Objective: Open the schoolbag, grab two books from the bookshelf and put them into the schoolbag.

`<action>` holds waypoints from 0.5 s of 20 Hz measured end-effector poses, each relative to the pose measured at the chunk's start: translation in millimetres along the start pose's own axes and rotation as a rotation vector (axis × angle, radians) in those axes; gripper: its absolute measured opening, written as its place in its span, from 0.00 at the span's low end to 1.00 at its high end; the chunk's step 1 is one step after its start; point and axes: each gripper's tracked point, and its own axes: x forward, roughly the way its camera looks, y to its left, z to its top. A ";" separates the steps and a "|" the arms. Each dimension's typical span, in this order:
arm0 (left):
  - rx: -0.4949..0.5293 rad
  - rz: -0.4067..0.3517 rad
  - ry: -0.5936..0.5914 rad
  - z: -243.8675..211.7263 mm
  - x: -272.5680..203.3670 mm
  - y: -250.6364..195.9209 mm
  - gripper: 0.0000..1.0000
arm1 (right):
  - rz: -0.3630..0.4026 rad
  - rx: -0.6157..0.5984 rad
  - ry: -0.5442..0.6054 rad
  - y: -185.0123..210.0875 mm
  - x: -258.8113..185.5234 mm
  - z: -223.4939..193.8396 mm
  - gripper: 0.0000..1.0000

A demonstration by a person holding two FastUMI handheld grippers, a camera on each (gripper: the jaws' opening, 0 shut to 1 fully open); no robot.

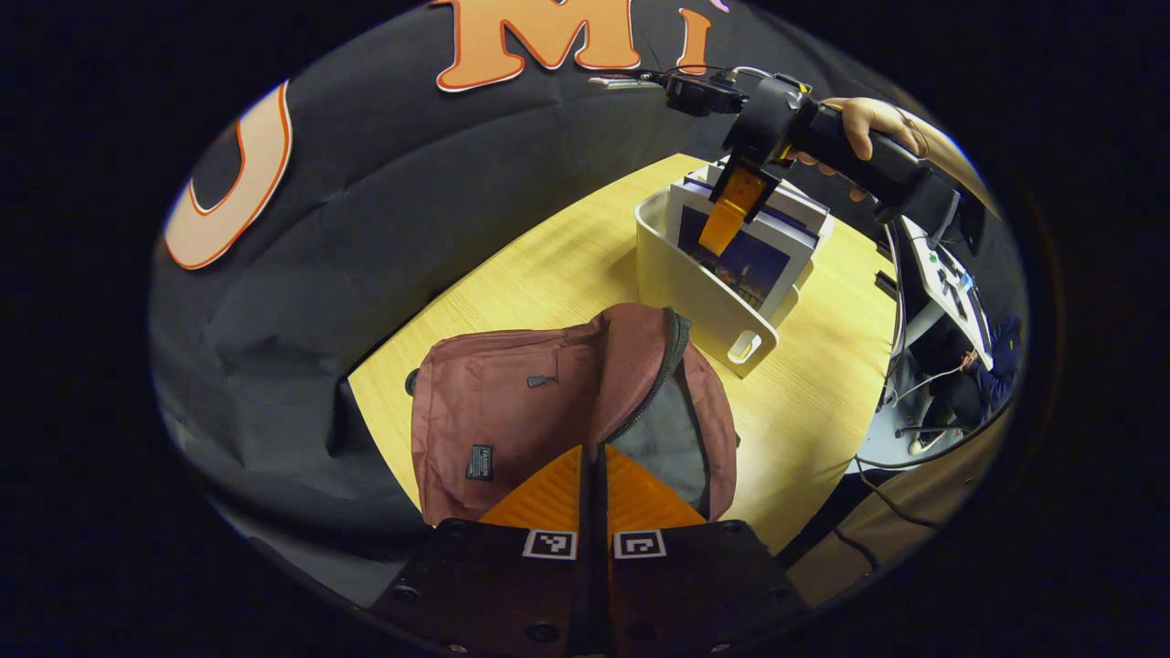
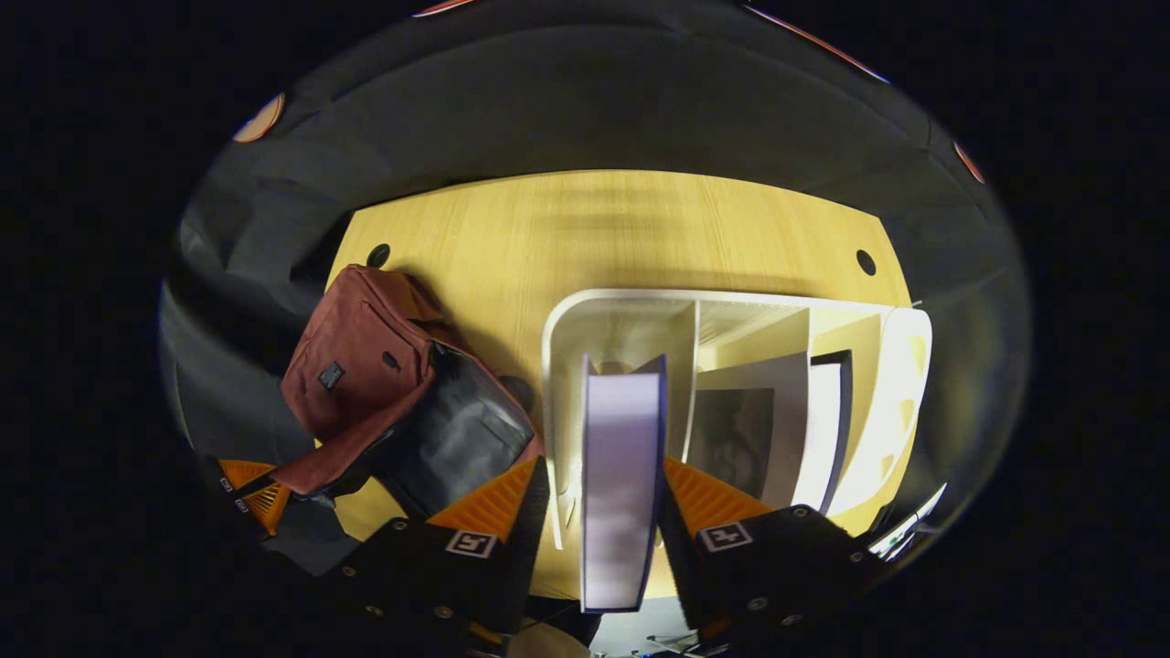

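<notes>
While schoolbag (image 1: 512, 411) gapes unzipped, right gripper (image 2: 603, 493) straddles upright book (image 2: 622, 484).

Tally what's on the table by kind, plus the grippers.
Schoolbag: 1
Book rack: 1
Books: 3 visible, one between the right gripper's fingers, two in the rack
Grippers: 2, counting the left gripper
Total: 7

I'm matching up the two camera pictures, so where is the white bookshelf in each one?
Left gripper view: the white bookshelf sits upper right, beyond the schoolbag.
Right gripper view: the bookshelf is centre-right, right of the schoolbag.
Shared landmark: the schoolbag.
</notes>
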 end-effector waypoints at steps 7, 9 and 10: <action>-0.007 -0.005 0.005 -3.1 2.3 -2.0 0.01 | -0.021 0.058 0.014 -7.8 -2.3 -3.0 0.36; -0.007 -0.005 0.006 -3.4 4.1 -2.3 0.01 | -0.003 0.058 -0.006 -5.1 -10.0 -2.2 0.35; -0.009 -0.006 0.007 -4.0 4.2 -2.7 0.01 | 0.019 0.068 -0.017 -1.4 -20.0 -1.8 0.35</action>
